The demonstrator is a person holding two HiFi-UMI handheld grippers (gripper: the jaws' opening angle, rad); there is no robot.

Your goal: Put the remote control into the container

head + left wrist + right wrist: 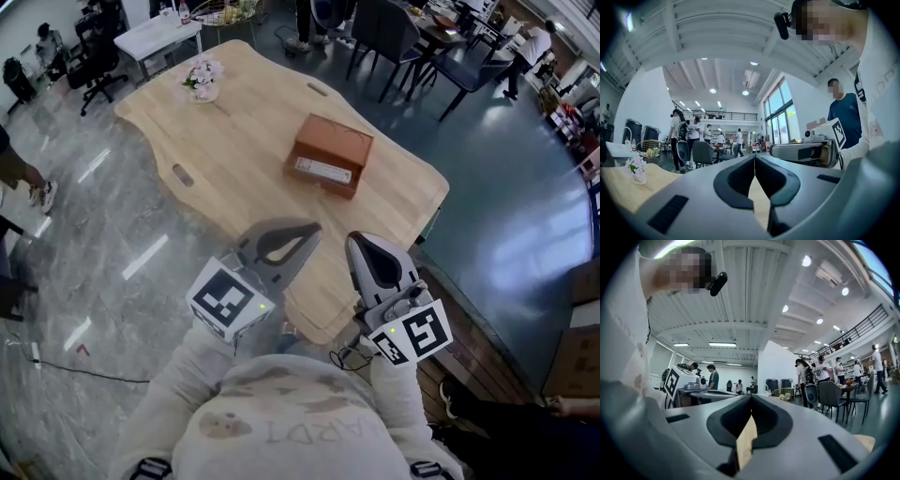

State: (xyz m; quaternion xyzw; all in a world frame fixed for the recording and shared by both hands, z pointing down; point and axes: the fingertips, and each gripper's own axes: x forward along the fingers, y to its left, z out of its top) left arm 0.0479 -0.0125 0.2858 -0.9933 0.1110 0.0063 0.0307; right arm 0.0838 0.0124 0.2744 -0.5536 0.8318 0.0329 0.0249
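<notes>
A brown box (330, 153) lies closed on the wooden table (244, 131), right of its middle. Along the box's near edge rests a pale oblong thing (322, 170) that looks like the remote control. Both grippers hover close to the person's chest, over the table's near edge and well short of the box. My left gripper (314, 228) (753, 157) is shut with nothing in it. My right gripper (361, 239) (751, 397) is also shut and empty. Each gripper view looks level across the room, and neither shows the box.
A small vase of flowers (202, 80) (635, 169) stands at the table's far left corner. Dark chairs (394, 37) and a white table (159, 33) stand beyond it. Several people stand or walk in the hall. Cardboard boxes (572, 356) sit at the right.
</notes>
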